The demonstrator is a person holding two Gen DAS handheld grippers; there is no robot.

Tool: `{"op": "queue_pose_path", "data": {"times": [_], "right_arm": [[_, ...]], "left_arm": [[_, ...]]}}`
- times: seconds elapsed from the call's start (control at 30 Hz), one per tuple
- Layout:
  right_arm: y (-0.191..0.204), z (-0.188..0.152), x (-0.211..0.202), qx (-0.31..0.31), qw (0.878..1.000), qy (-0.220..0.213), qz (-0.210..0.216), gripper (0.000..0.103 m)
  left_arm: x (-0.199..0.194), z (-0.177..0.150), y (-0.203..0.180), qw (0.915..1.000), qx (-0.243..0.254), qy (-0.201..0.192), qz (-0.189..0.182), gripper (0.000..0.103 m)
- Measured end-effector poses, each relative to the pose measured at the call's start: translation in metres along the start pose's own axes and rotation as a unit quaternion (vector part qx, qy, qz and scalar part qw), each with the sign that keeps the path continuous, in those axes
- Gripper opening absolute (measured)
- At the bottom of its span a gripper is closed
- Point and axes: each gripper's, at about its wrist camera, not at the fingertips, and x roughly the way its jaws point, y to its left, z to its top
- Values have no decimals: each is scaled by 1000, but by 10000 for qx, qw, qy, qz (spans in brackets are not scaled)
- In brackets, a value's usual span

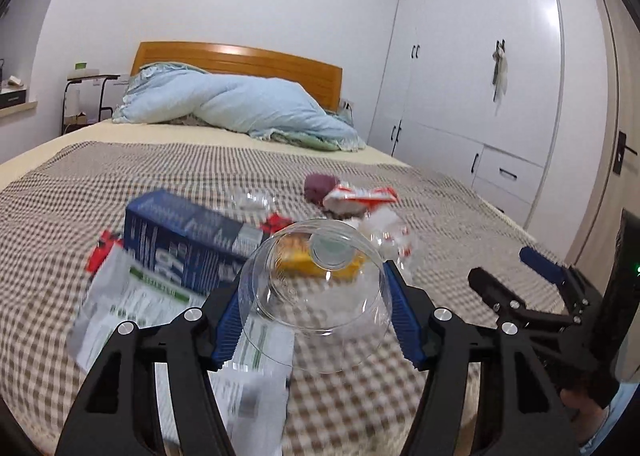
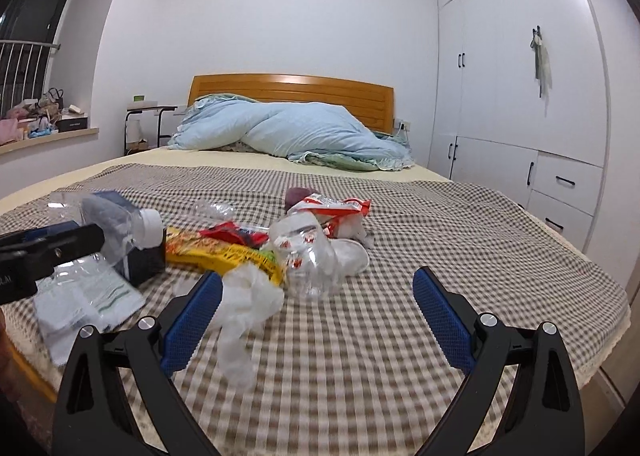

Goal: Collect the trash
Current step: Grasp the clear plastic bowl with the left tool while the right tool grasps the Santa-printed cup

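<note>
Left wrist view, L to R: flat white printed paper sheets lie at 8 o'clock on the brown-and-cream checked bedspread, near the bed's front edge. Dark blue cardboard carton at 10 o'clock, a red wrapper scrap just beside its left end. Centre: left gripper is clamped on a clear crushed plastic bottle, blue pads pressing both sides, white cap end pointing away, bottle off the cover. Yellow wrapper shows thru the plastic. At 1 o'clock, red-and-white snack bag w/ a dark purple lump touching it. Right gripper at 3 o'clock above the bedspread's right side.

Right wrist view: left gripper w/ bottle at 9 o'clock. Right gripper has its jaws wide apart, nothing between the pads; crumpled white tissue lies just beside the left finger. Clear crinkled plastic packaging at 12 o'clock. Bare checked cover from 1 to 4 o'clock out to the bed's right edge; white wardrobe beyond, a narrow floor gap between.
</note>
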Motion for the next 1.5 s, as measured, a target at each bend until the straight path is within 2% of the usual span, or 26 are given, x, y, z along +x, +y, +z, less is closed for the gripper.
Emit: {"op": "queue_pose_path", "data": {"times": [0.23, 0.57, 0.9, 1.03, 1.23, 1.27, 1.3, 1.4, 1.5], "right_arm": [[1, 15, 30, -350, 9991, 110, -200, 92], [13, 32, 77, -818, 9954, 483, -101, 92], [30, 36, 129, -1431, 9837, 1090, -52, 92], [34, 32, 152, -1604, 9744, 1574, -69, 92], [40, 25, 170, -1649, 9702, 1773, -52, 91], [42, 23, 172, -1666, 9687, 1841, 6, 72], [42, 22, 174, -1651, 9672, 1929, 44, 60], [39, 25, 169, -1554, 9696, 1891, 59, 60], [29, 35, 158, -1147, 9782, 1722, 192, 60]], "left_arm": [[12, 20, 2, 9997, -51, -190, 111, 61], [33, 35, 2, 9994, -138, -252, 183, 61], [53, 39, 7, 9991, -219, -184, 301, 61], [58, 38, 6, 9992, -197, -120, 331, 61], [62, 35, 8, 9991, -189, -38, 378, 61], [63, 35, 8, 9991, -185, -23, 379, 61], [63, 35, 8, 9991, -178, -15, 379, 61], [63, 35, 9, 9991, -180, -14, 378, 61], [61, 35, 11, 9991, -187, -30, 386, 61]]}}
